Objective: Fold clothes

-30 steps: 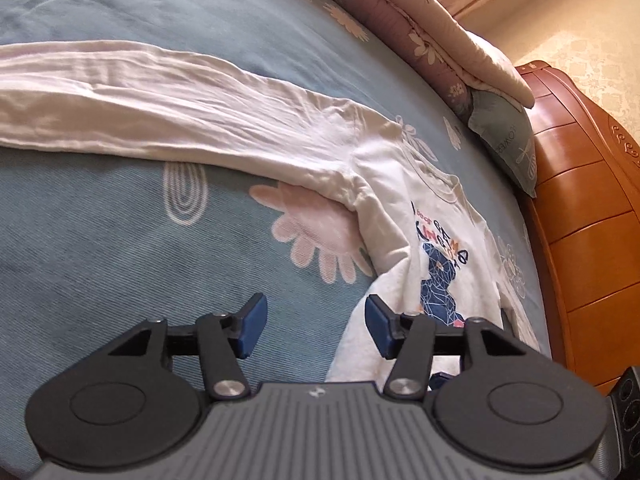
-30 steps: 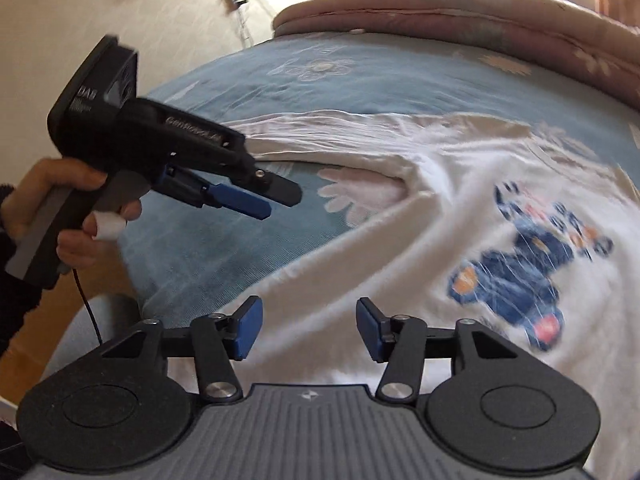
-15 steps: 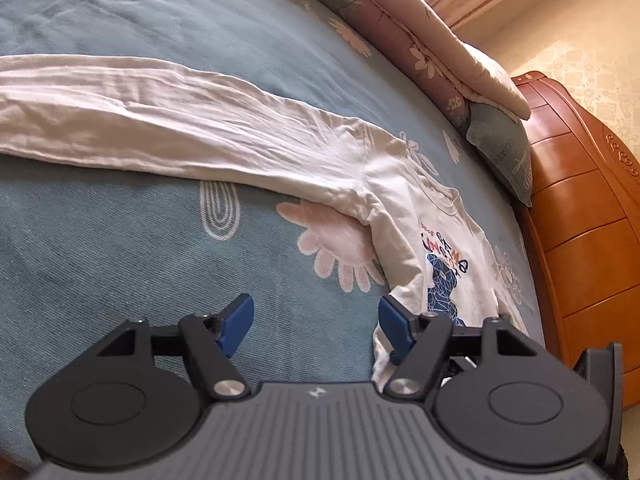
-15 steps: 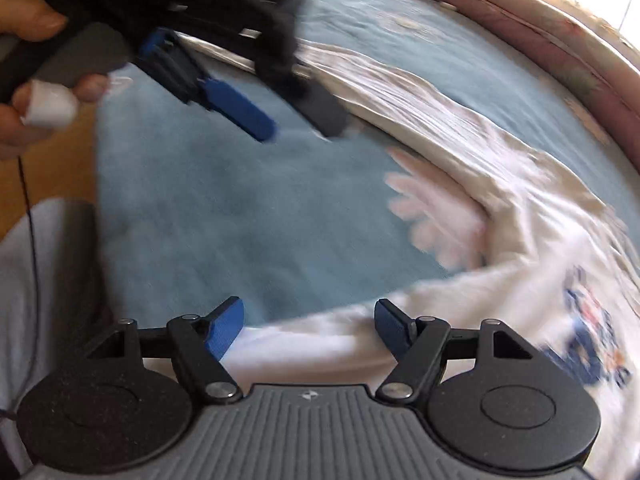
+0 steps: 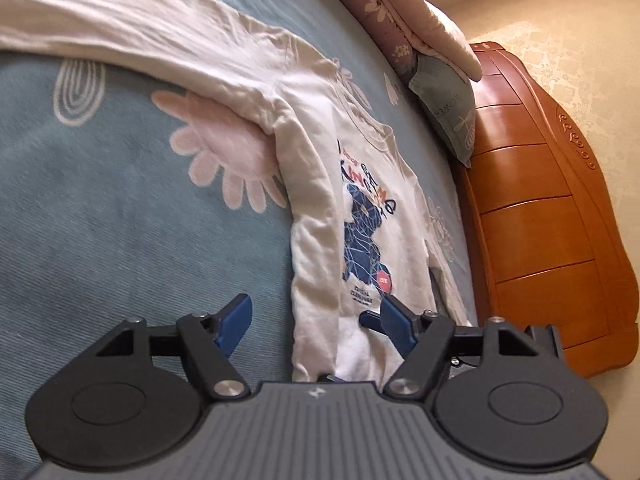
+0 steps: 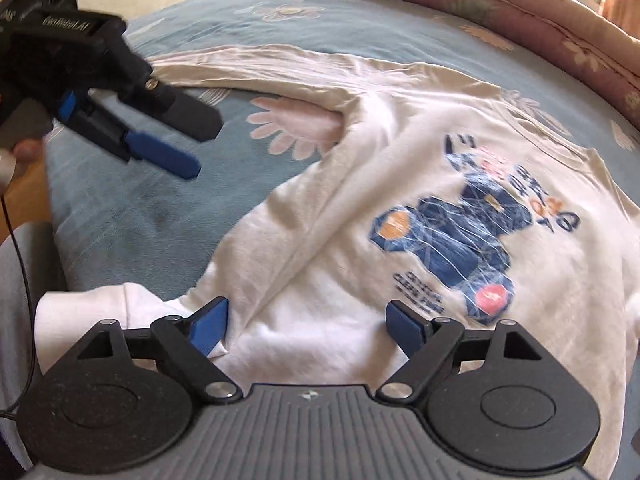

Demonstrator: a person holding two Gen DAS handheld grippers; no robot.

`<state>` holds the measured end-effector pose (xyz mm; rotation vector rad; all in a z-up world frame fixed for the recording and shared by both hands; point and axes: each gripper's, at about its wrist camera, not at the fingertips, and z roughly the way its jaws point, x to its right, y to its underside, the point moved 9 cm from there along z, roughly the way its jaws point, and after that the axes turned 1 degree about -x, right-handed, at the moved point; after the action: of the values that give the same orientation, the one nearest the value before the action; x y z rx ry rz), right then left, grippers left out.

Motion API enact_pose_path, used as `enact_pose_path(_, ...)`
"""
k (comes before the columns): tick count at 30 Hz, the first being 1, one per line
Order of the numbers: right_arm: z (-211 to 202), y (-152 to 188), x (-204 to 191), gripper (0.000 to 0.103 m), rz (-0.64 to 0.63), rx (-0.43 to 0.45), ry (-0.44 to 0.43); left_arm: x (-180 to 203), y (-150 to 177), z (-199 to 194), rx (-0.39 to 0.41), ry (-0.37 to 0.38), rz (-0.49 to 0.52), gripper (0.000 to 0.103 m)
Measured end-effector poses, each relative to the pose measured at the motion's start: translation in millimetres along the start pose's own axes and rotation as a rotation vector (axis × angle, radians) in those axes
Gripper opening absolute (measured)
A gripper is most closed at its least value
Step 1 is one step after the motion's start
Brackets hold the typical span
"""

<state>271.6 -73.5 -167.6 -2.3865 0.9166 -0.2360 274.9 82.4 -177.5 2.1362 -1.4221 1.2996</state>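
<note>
A white long-sleeved shirt (image 5: 312,208) with a blue printed figure lies face up on the blue bedspread (image 5: 100,200). One sleeve (image 5: 140,32) stretches away to the upper left. My left gripper (image 5: 316,316) is open, low over the shirt's near hem, and the shirt's left edge runs between its fingers. In the right wrist view the shirt (image 6: 360,184) fills the middle. My right gripper (image 6: 307,324) is open over the white hem with nothing held. The left gripper (image 6: 198,146) hovers open at upper left, over bare bedspread beside the shirt.
A rolled pink quilt (image 5: 400,12) and a grey-green pillow (image 5: 444,96) lie along the far side of the bed. A wooden bed end (image 5: 540,200) rises on the right. A grey-clad leg (image 6: 24,280) and a thin cable sit at the bed's near left edge.
Both grippers have opened wider. The left one moved right, nearer the shirt's hem. The right one swung back from the bare bedspread to sit over the shirt's lower part.
</note>
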Motion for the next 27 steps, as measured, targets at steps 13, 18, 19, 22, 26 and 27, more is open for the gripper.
enact_pose_path(13,-25.4,29.9,16.4,0.089,0.204,0.090,0.025,0.2,25.2,38.1,0.003,0.294,-0.155,0.066)
enact_pose_path(18,-33.0,43.1,22.3,0.089,0.285,0.116,0.028,-2.9,29.5,28.7,0.048,0.370,-0.193,0.066)
enact_pose_path(19,-33.3,46.5,22.5,0.089,0.298,0.117,0.028,-2.9,30.2,29.4,0.047,0.381,-0.196,0.066)
enact_pose_path(22,-35.7,54.1,22.2,0.089,0.330,0.131,0.031,-4.1,31.3,38.7,0.032,0.348,-0.186,0.066)
enact_pose_path(26,-38.1,58.1,22.4,0.090,0.366,0.144,0.023,-4.6,28.4,46.6,0.030,0.336,-0.159,0.048)
enact_pose_path(27,-38.1,59.1,22.0,0.091,0.367,0.148,0.023,-7.3,28.9,50.2,0.027,0.312,-0.152,0.042)
